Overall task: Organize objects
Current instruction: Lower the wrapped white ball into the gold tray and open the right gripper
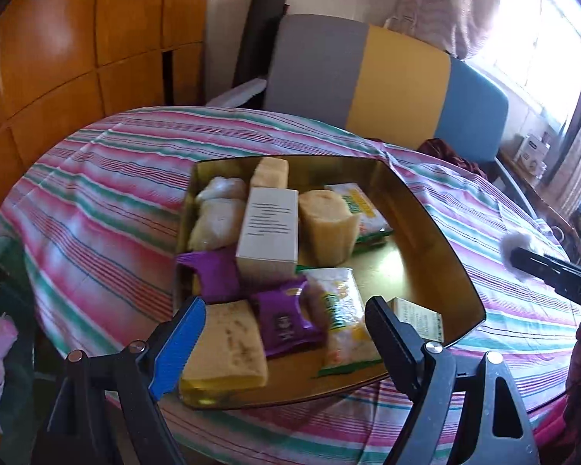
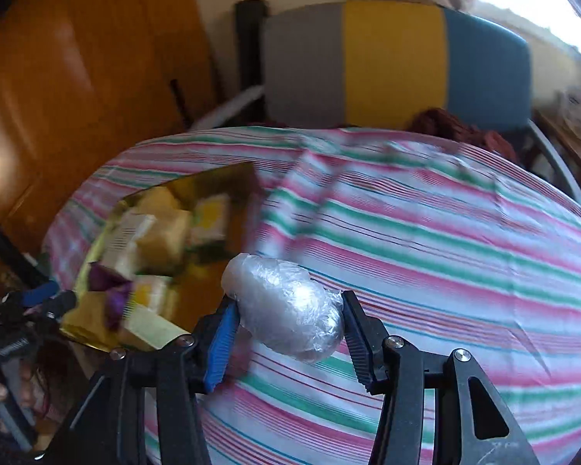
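**Wrapped bundle held over the striped cloth, gold tray half filled**

The right gripper (image 2: 288,323) has its fingers closed on a bundle wrapped in clear plastic film (image 2: 286,306). The blue pad presses the bundle's left end and the black pad its right end, and the bundle sits above the striped cloth (image 2: 445,271) that covers the surface, just to the right of the gold tray (image 2: 197,290). In the left wrist view this bundle shows only as a pale blur (image 1: 517,246) at the tip of the right gripper, off the tray's right side.

The left gripper (image 1: 286,323) hovers over the near edge of the tray (image 1: 437,267) with its fingers spread wide and nothing between them. Below the gap lie a tan soap bar (image 1: 224,348), a purple packet (image 1: 282,323) and a green and white packet (image 1: 344,325).

Further into the tray a white box (image 1: 269,228) stands upright near the middle. A second purple packet (image 1: 213,275) lies at its left foot, and another film-wrapped bundle (image 1: 217,213) rests against the tray's left wall. A tan block (image 1: 327,228) stands just right of the box, with a second green and white packet (image 1: 364,213) behind it and another tan block (image 1: 271,172) at the far wall. A small printed carton (image 1: 418,317) lies in the near right corner.

A chair with a grey, yellow and blue back (image 2: 395,62) stands beyond the surface, and a wooden cabinet (image 1: 77,46) fills the left.
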